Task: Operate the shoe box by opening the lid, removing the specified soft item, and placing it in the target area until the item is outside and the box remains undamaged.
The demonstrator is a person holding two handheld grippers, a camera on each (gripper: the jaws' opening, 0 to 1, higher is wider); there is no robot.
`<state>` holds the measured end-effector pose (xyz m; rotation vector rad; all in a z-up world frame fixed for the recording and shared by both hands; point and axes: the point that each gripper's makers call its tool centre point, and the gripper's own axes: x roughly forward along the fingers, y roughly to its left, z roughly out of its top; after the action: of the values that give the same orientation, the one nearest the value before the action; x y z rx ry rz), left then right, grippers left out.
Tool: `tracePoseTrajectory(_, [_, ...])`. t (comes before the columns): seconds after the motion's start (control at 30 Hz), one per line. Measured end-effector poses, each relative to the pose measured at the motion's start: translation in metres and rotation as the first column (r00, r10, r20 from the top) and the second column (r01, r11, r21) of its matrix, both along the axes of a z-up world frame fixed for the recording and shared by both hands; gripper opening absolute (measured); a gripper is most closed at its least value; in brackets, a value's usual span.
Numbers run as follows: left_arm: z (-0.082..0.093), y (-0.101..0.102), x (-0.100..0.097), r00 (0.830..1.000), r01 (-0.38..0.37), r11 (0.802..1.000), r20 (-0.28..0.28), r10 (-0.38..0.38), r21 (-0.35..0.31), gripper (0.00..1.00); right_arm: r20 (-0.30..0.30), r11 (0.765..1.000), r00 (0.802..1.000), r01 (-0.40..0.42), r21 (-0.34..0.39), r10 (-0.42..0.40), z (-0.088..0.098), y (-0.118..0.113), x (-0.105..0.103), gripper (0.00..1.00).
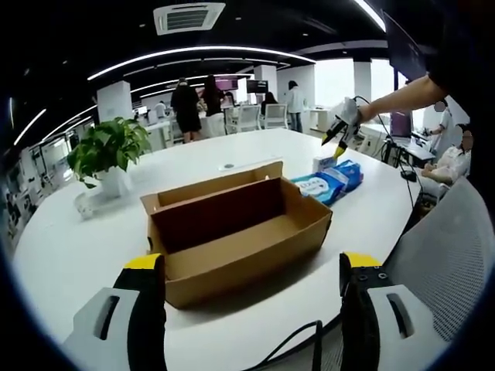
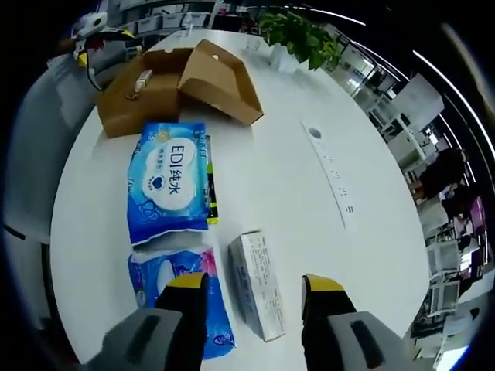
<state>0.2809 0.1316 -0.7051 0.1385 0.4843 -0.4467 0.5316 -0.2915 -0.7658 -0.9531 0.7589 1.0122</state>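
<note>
The brown cardboard shoe box [image 1: 232, 232] stands open on the white table, lid flap folded back, and its inside looks bare. My left gripper [image 1: 251, 261] is open just before the box's near wall, nothing between its jaws. Beyond the box lie blue soft packs [image 1: 332, 182], and my right gripper [image 1: 337, 137] hangs above them in a person's hand. From above, my right gripper [image 2: 254, 282] is open over a small white carton [image 2: 255, 290]. Beside the carton are a blue wipes pack [image 2: 168, 182] and a second blue and pink pack [image 2: 182, 305]. Farther off are the shoe box [image 2: 139, 97] and the left gripper [image 2: 89, 35].
A potted plant [image 1: 108, 151] stands at the table's far left. A socket strip [image 2: 332, 170] is set into the round white table [image 2: 278, 154]. A grey chair back [image 1: 456, 255] is near on the right. People stand and sit in the office behind.
</note>
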Motion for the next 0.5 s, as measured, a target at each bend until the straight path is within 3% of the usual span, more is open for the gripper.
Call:
tracePoseTrajectory(0.1, [0.001, 0.001, 0.000, 1.000, -0.001, 1.000, 0.004, 0.001, -0.004, 0.97, -0.002, 0.999, 0.999, 0.039, 0.022, -0.039, 0.002, -0.001, -0.004, 0.57])
tracePoseTrajectory(0.4, [0.003, -0.002, 0.000, 1.000, 0.004, 1.000, 0.010, -0.004, -0.020, 0.97, 0.007, 0.987, 0.992, 0.127, 0.099, -0.129, 0.013, 0.002, -0.022, 0.69])
tracePoseTrajectory(0.5, [0.003, -0.005, -0.001, 1.000, 0.010, 0.999, 0.005, -0.010, -0.034, 0.97, -0.006, 0.974, 0.984, 0.176, 0.145, -0.177, 0.017, 0.004, -0.031, 0.73])
